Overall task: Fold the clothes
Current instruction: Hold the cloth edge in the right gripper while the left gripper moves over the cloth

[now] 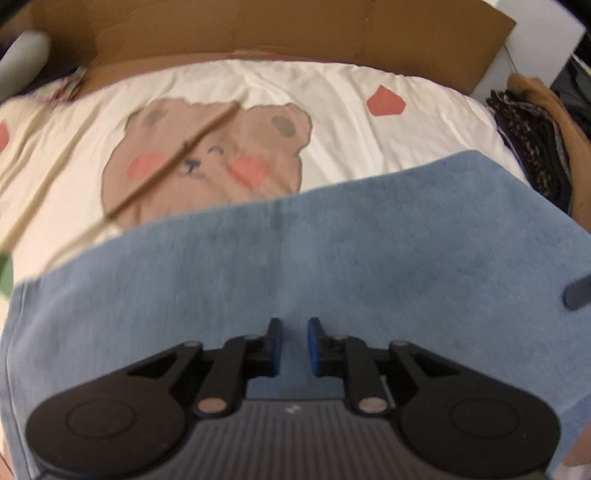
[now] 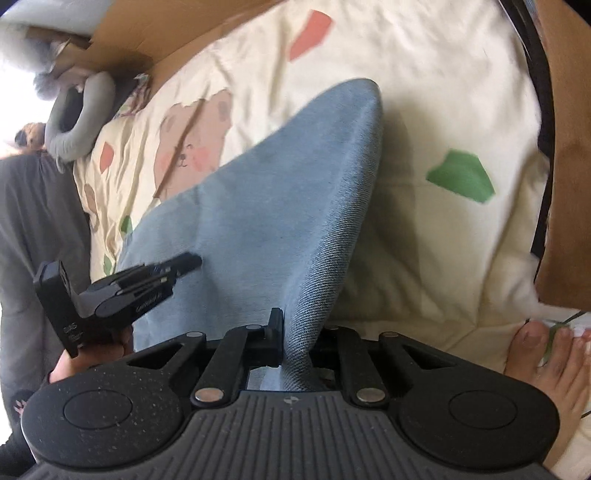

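Right gripper: I have its jaws clamped on a raised fold of the blue denim garment.
Left gripper: my jaws stand slightly apart over the denim, nothing between them.
Denim garment: spread across the cream bear-print quilt.
Cardboard: behind the quilt.
Bare foot: on the quilt's edge, right.

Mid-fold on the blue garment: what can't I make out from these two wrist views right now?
- Blue garment: type and far end, cut off by the left wrist view's edges.
- Right gripper: one finger hidden behind the pinched fold.
- Dark pile: items unclear, blurred at the left wrist view's edge.
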`<action>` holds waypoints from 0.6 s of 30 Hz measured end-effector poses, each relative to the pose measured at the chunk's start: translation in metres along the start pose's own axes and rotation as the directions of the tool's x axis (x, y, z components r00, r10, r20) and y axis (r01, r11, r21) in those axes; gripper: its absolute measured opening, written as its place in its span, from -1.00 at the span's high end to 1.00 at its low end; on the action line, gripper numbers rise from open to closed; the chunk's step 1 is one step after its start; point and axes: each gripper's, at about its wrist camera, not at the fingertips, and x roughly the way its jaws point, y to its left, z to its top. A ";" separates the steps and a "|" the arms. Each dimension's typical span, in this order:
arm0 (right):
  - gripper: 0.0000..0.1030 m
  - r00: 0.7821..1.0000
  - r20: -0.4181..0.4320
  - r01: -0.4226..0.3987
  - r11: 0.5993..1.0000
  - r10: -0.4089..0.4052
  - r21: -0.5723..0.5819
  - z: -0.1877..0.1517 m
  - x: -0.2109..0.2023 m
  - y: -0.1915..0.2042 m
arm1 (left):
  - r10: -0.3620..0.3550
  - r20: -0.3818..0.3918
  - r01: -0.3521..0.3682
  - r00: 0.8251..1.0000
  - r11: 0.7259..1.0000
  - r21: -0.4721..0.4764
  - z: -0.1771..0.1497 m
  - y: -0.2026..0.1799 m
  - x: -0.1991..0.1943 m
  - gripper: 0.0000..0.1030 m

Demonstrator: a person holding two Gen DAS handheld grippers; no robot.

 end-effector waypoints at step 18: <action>0.89 0.979 0.025 0.201 0.970 -0.200 -0.139 -0.001 -0.025 0.118 | -0.025 0.137 0.039 0.990 0.994 -0.105 -0.043 0.054 -0.077 -0.13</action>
